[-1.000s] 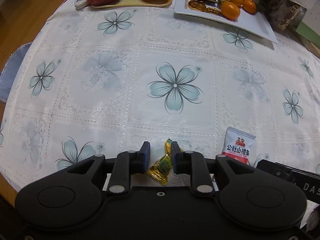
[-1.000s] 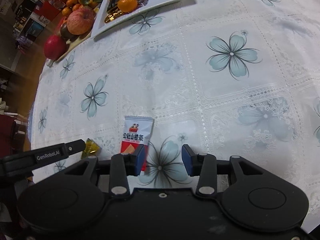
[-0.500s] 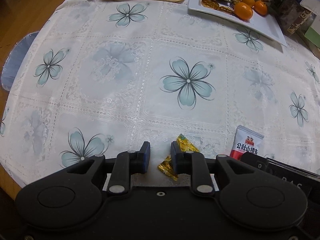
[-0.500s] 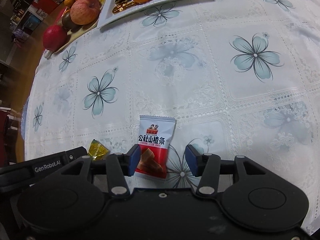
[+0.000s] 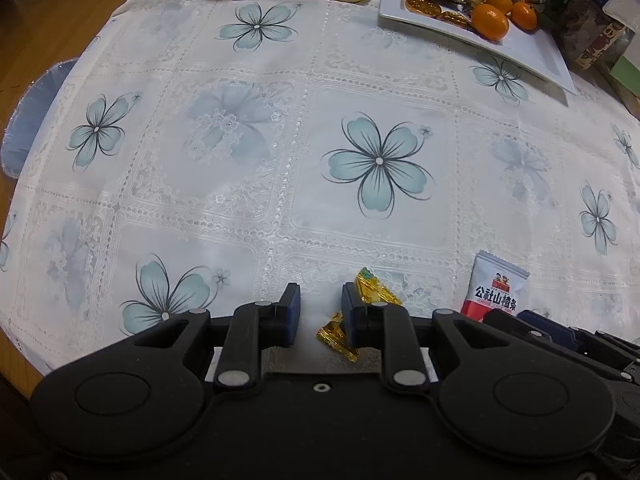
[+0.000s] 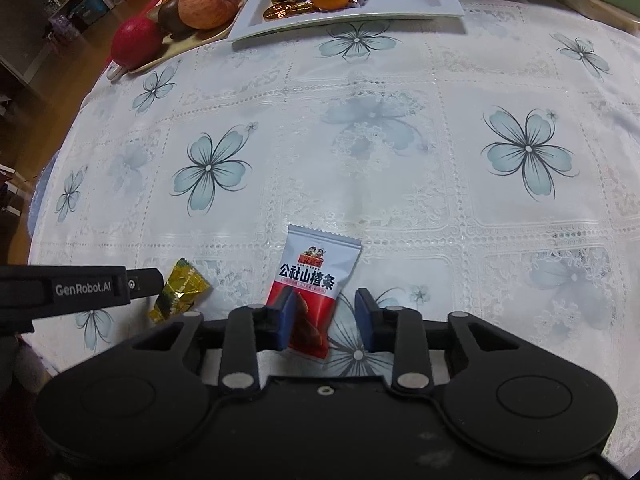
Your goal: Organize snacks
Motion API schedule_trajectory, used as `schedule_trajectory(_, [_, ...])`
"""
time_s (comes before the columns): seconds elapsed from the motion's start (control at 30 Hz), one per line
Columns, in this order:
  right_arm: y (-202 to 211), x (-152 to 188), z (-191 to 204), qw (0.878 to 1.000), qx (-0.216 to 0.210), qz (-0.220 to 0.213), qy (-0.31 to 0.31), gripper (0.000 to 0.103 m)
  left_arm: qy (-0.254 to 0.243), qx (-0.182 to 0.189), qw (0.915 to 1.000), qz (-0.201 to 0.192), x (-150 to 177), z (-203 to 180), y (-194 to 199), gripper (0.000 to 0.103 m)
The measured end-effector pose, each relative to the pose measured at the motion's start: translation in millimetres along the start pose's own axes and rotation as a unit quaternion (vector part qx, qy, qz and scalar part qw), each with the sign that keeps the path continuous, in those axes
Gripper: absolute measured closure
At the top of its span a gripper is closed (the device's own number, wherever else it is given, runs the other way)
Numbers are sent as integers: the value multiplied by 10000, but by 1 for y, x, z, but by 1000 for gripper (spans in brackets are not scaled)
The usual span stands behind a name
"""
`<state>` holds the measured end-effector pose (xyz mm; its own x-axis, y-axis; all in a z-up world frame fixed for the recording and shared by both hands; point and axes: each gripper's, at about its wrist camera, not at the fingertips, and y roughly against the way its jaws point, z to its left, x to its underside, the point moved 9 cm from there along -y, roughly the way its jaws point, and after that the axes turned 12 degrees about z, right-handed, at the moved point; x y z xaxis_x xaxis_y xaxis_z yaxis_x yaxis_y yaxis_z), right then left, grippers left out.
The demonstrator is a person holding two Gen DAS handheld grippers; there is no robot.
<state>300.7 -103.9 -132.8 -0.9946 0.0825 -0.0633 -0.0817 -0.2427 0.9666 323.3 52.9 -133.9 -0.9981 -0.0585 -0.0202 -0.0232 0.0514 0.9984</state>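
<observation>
A gold-wrapped candy (image 5: 374, 290) lies on the flowered tablecloth, partly under the right finger of my left gripper (image 5: 319, 307), which is open and empty. The candy also shows in the right wrist view (image 6: 180, 290). A white and red hawthorn snack packet (image 6: 314, 280) lies flat with its lower end between the fingers of my right gripper (image 6: 325, 312), which is open around it. The packet shows at the right in the left wrist view (image 5: 496, 286).
A white rectangular tray (image 6: 400, 4) at the far side holds tangerines, gold coins and dark packets. A yellow tray with apples (image 6: 208, 0) sits left of it. Jars and boxes (image 5: 588, 20) stand far right. The table edge drops off at left.
Both grippers have shifted forward and left over the table. The candy has slid from between the left fingers to under the right finger. The packet now lies between the right fingers.
</observation>
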Motion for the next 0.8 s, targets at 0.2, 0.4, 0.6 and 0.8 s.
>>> schedule_trajectory(0.2, [9,-2,-18,9999,100,-66,-62,76,-277,82,9996,-1,0,-11,1,71])
schedule_trajectory(0.4, [8,-2,-40,9989,25,44,-461,76,-262,73,9996,36,2,-13,-1,67])
schedule_trajectory(0.6, [15,-9,-25,9990,-183,-113,-405,76,171,15,9999,-19,0,5,1,63])
schedule_trajectory(0.8, [16,-10,-6,9992,-156,-363,-39,76,391,-87,9992,-33,-2,18,2,63])
